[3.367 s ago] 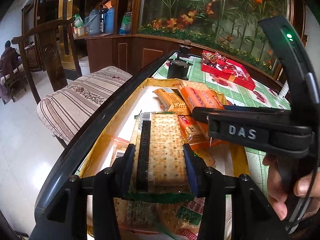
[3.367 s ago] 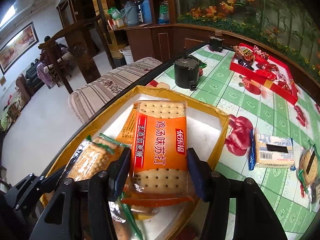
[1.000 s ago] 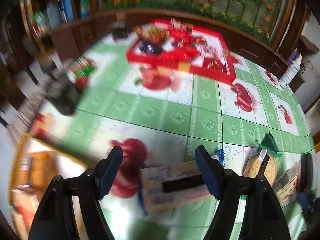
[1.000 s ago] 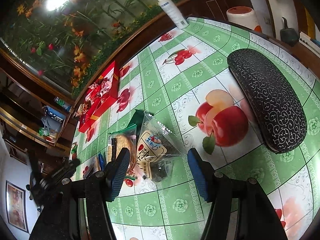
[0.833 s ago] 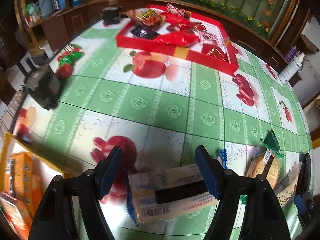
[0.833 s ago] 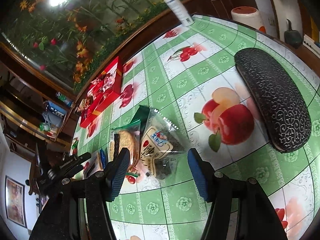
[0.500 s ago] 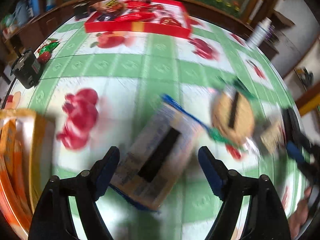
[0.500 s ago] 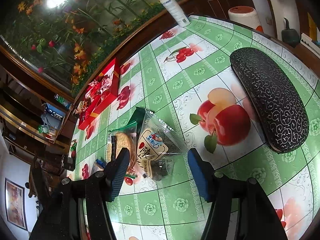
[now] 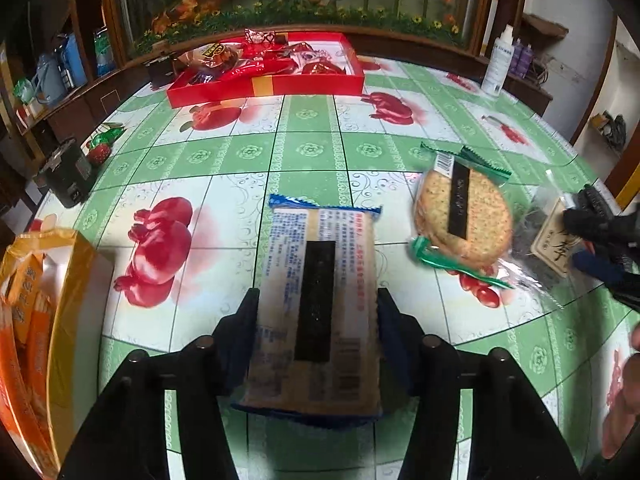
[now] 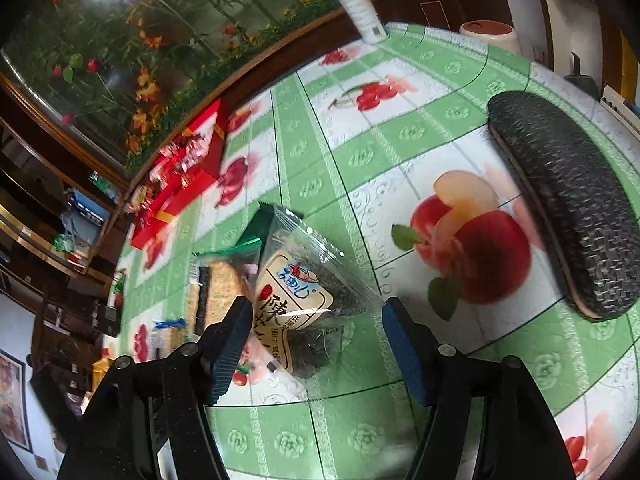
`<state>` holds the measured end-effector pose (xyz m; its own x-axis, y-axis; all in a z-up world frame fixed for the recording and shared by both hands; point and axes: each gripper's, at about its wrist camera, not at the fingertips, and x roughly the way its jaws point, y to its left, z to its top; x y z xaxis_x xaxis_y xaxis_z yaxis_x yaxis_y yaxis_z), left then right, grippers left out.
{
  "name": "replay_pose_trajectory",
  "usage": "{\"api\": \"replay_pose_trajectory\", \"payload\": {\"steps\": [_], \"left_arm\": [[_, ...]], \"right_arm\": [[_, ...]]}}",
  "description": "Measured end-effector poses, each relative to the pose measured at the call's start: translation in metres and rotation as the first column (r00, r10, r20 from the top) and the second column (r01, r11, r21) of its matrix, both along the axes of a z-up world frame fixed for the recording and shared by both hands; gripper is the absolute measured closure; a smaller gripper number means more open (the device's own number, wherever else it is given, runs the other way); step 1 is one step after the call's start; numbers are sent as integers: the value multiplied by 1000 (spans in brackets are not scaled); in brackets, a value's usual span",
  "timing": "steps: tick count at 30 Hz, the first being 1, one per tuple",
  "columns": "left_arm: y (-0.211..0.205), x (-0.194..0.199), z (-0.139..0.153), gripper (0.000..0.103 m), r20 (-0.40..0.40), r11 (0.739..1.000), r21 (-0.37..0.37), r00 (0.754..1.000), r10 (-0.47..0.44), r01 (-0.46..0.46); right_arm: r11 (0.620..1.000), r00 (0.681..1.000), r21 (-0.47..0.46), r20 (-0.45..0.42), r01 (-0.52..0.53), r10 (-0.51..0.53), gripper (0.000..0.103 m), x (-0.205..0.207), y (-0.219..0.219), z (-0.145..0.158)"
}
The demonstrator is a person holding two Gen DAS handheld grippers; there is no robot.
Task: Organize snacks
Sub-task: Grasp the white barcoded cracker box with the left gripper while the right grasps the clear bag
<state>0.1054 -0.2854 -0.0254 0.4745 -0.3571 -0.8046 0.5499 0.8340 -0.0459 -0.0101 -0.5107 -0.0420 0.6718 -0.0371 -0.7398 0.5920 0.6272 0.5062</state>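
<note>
A blue-edged cracker pack [image 9: 316,304] lies on the green fruit-print tablecloth. My left gripper [image 9: 317,312] straddles it, fingers close against both long sides; whether they press it I cannot tell. A round cracker pack with green ends [image 9: 464,220] lies to its right, also in the right wrist view [image 10: 218,292]. A clear bag of dark dried fruit with a cream label [image 10: 304,304] lies between the fingers of my open right gripper [image 10: 316,322]. The yellow box [image 9: 76,280] holding orange cracker packs [image 9: 24,320] is at far left.
A red tray of candies [image 9: 268,68] sits at the back. A black device [image 9: 66,178] stands at the left, a white spray bottle [image 9: 498,62] at the back right. A black patterned case [image 10: 568,208] lies right of the dried-fruit bag.
My left gripper left the yellow box, swung over the table and came down around the blue-edged cracker pack. My right gripper moved closer around the dried-fruit bag.
</note>
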Motion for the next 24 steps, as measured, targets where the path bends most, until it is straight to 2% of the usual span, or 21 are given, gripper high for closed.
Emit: {"api": "replay_pose_trajectory", "payload": {"steps": [2, 5, 7, 8, 9, 13, 16, 24], "left_arm": [[0, 2, -4, 48, -2, 1000, -9, 1000, -7, 7], [-2, 6, -8, 48, -5, 1000, -23, 1000, -15, 15], [-2, 9, -10, 48, 0, 1000, -24, 1000, -18, 18], [-2, 10, -10, 48, 2, 1000, -24, 1000, -17, 17], [-1, 11, -11, 48, 5, 1000, -23, 1000, -15, 15], [-1, 12, -11, 48, 22, 1000, -1, 1000, -9, 9], [-2, 12, -12, 48, 43, 1000, 13, 999, -2, 2], [-1, 13, -13, 49, 55, 1000, 11, 998, 15, -15]], "right_arm": [[1000, 1000, -9, -20, -22, 22, 31, 9, 5, -5], [996, 999, -89, -46, -31, 27, 32, 18, 15, -3], [991, 998, -127, -53, -46, 39, 44, 19, 21, -2], [991, 998, -121, -43, -54, 49, 46, 18, 22, -1], [993, 998, -106, -26, -58, 55, 57, 16, 22, 0], [989, 998, -138, -30, -51, 47, 57, 8, 29, 6], [991, 998, -123, -17, -60, 58, 57, 4, 36, 9], [968, 983, -176, -21, -182, 181, 57, 9, 77, 18]]}}
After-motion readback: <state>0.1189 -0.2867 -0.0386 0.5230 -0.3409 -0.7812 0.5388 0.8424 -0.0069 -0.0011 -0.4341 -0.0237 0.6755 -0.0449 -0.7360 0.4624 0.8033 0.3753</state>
